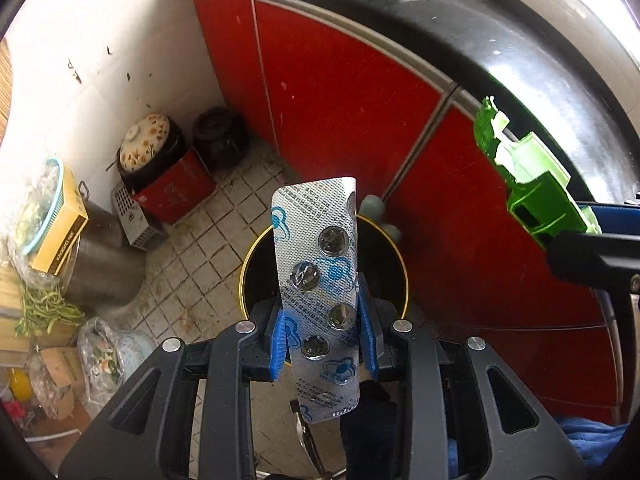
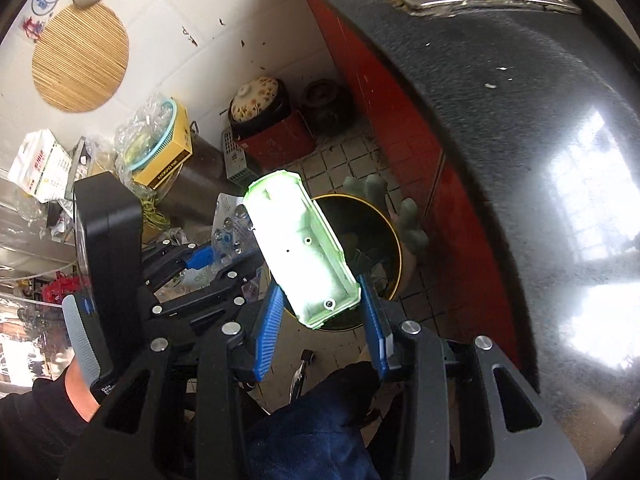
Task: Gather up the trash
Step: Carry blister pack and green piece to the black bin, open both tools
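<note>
Hovering over the bin [image 1: 256, 264], the left gripper [image 1: 325, 338] is clamping a pill strip [image 1: 316, 276] and the right gripper [image 2: 320, 312] a green shell [image 2: 300, 248]; releasing off-centre risks either landing on the floor [image 1: 192, 248].

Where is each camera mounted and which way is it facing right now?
Left wrist: on the left gripper, looking down at the bin; it holds a pill strip.
Right wrist: on the right gripper, aimed down; it holds a green plastic shell; a hand shows.
Shared: bin, both items, flowered pot.
</note>
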Demonstrator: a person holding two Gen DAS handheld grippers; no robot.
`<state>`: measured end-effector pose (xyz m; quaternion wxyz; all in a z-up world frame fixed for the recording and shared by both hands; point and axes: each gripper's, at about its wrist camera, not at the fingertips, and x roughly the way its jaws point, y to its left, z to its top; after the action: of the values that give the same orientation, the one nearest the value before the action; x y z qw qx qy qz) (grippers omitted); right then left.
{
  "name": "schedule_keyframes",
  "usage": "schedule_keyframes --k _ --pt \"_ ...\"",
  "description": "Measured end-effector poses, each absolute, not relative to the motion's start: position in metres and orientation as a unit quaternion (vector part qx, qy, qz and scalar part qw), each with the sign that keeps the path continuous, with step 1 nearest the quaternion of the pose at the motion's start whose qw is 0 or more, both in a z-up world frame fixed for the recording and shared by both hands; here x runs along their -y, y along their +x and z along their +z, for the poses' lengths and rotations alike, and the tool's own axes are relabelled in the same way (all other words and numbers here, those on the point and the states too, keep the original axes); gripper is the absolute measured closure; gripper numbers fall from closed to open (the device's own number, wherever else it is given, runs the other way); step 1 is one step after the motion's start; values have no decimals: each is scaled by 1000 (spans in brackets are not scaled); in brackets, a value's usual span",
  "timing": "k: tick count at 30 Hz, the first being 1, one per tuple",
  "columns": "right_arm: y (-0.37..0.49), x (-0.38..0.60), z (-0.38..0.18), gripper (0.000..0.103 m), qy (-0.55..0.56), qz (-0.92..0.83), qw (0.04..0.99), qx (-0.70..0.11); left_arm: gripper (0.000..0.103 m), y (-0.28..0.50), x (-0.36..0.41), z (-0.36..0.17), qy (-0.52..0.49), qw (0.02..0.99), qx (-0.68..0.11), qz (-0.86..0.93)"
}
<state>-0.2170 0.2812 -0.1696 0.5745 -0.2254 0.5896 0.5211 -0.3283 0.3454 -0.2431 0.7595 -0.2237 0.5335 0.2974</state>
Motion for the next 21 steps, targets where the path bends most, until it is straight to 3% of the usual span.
schedule_keyframes --k 8,11,13,14,21 --pt "-220 -287 -174 64 -234 517 573 -592 72 -335 -354 -249 -231 766 -528 285" --pt "-219 -290 -175 63 -235 517 571 -593 56 -335 -355 -249 -225 763 -531 293" --pt "-220 -291 -176 53 -233 516 569 -597 42 -336 -356 -247 -223 764 -528 296" --pt "-220 -290 -174 48 -231 516 571 -595 41 -337 -355 -246 -222 765 -527 297" --pt "-193 -254 -150 40 -199 508 600 -585 21 -330 -344 -224 -212 778 -517 286"
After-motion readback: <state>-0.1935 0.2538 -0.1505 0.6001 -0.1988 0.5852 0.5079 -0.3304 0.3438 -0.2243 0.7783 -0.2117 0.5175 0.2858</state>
